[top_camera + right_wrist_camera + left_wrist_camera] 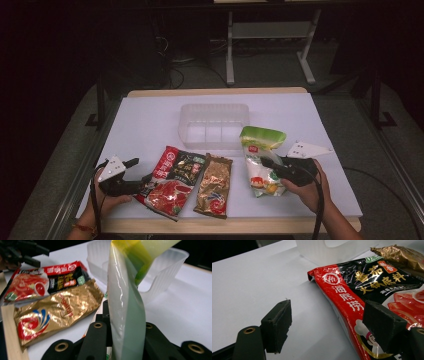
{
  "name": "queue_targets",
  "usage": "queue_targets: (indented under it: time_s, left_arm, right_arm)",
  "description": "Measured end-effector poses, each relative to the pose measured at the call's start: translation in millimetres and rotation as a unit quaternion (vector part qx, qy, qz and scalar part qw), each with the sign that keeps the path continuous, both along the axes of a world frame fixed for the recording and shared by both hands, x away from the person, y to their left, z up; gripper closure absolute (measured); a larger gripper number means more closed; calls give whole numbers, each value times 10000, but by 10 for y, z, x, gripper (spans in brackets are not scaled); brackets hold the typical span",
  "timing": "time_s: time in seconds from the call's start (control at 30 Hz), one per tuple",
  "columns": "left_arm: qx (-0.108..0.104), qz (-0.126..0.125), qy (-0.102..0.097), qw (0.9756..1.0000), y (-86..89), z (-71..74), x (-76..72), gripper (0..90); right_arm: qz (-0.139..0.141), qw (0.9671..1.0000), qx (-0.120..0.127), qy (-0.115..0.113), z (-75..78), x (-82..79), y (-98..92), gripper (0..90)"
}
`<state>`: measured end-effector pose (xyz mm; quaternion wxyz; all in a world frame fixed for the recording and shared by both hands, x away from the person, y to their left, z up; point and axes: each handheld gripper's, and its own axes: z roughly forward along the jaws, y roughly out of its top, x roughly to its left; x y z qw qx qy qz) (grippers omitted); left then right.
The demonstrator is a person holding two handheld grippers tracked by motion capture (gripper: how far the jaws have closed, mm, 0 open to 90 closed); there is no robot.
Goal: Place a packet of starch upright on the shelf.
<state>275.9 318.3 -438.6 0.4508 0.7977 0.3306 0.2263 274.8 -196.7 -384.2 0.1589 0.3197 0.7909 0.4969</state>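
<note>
A red and black soup-base packet (172,182) lies flat on the white table, its left edge between the spread jaws of my open left gripper (139,171). In the left gripper view the packet (372,282) runs under the right pad (384,325), while the left pad (278,325) stands over bare table. My right gripper (267,164) is shut on a green and white packet (260,150), raised on edge at the right. Seen along the right gripper (126,340), that packet (125,302) rises straight up between the jaws. A gold packet (214,185) lies between the two.
A clear plastic bin (214,125) with ribbed walls stands at the table's middle back, just behind the raised packet. The table's wooden front edge (225,225) runs close to the packets. Bare white surface (145,120) lies at the back left.
</note>
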Motion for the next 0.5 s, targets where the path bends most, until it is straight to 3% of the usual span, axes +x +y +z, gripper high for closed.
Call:
queue_targets:
  time_s: [0.27, 0.5]
  left_arm:
    - [-3, -14, 3, 10000, -11, -6, 4, 233]
    - [-1, -19, 19, 10000, -4, -11, 7, 233]
  right_arm:
    - [-59, 9990, -95, -443, 73, 40, 172, 826]
    - [-130, 9982, 2, -579, 134, 174, 300, 828]
